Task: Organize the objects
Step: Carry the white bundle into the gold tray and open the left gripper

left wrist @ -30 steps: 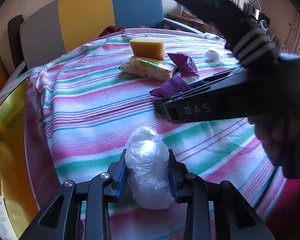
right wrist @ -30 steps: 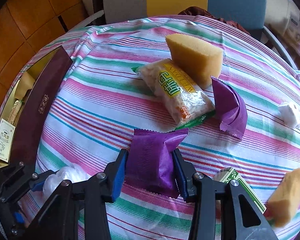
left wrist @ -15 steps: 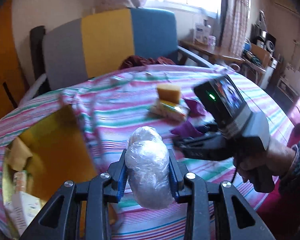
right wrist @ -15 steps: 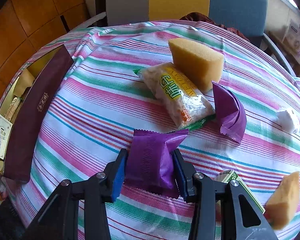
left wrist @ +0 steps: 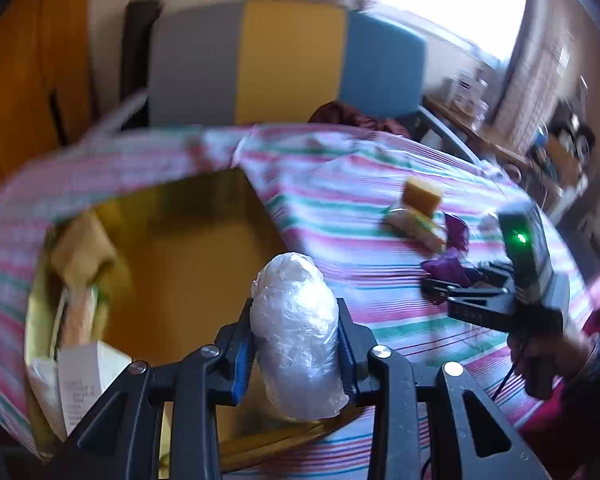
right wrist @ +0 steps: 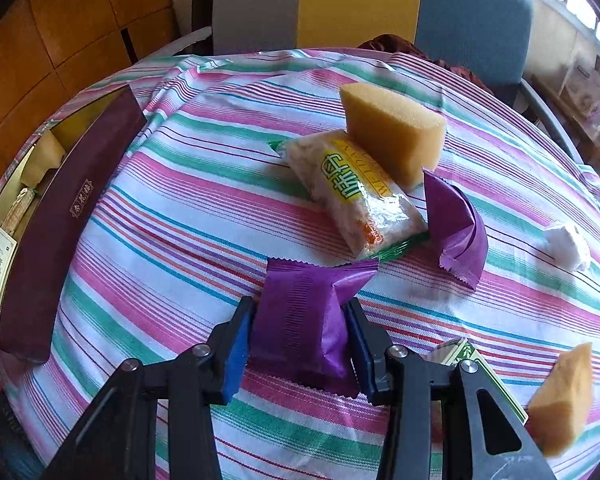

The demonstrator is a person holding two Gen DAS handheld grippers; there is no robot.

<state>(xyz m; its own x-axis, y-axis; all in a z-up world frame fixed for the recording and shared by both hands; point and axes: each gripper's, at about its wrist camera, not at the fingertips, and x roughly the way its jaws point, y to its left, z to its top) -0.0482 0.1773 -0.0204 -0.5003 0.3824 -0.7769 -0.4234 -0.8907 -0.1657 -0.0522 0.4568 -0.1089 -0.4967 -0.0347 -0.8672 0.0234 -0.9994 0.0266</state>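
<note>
Left gripper (left wrist: 296,344), gripping plastic-wrapped bundle (left wrist: 296,336), now over box (left wrist: 204,248); right gripper (right wrist: 300,344) clamping purple packet (right wrist: 304,320).

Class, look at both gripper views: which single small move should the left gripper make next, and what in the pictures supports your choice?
Probably lower the left gripper a little and open it over the box. It is shut on the plastic-wrapped bundle, which hangs above the box's gold inside, where other items already lie. The right gripper holds a purple packet on the striped cloth.

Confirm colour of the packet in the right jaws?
Purple packet, glossy foil with crimped edges; clearest in the right wrist view.
</note>
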